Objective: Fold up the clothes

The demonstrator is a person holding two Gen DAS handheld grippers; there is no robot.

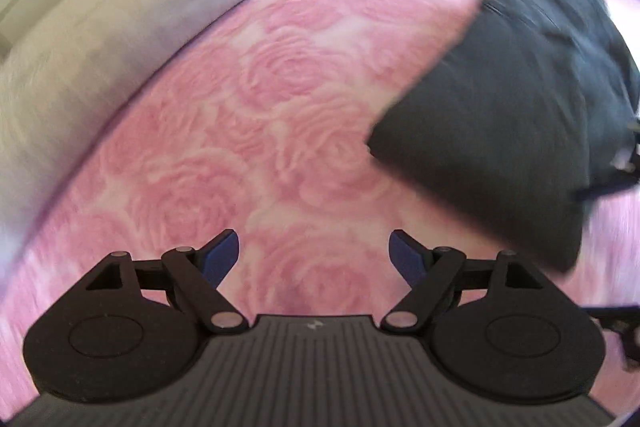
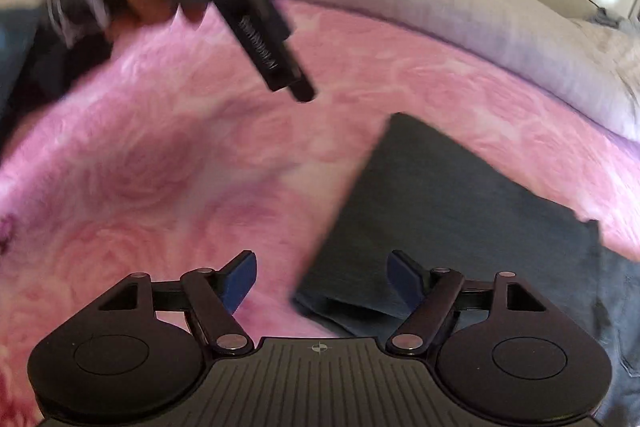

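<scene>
Left gripper point(image 1: 314, 255): blue-padded fingers point(image 1: 222, 255) spread wide, empty, above the pink rose-patterned blanket point(image 1: 248, 115). Right gripper point(image 2: 320, 277): fingers equally spread, holding nothing, over the folded dark grey garment point(image 2: 440, 207).

Your left gripper point(image 1: 314, 255) hangs over the pink rose-print bedspread point(image 1: 248, 131), jaws wide apart, nothing between the blue pads point(image 1: 222, 257). Dark folded garment point(image 1: 508, 115) lies on the bedspread to the upper right, its near corner pointing left, clear of the gripper. Pale padded bed edge point(image 1: 120, 11) curves along the upper left. View blurred.
</scene>
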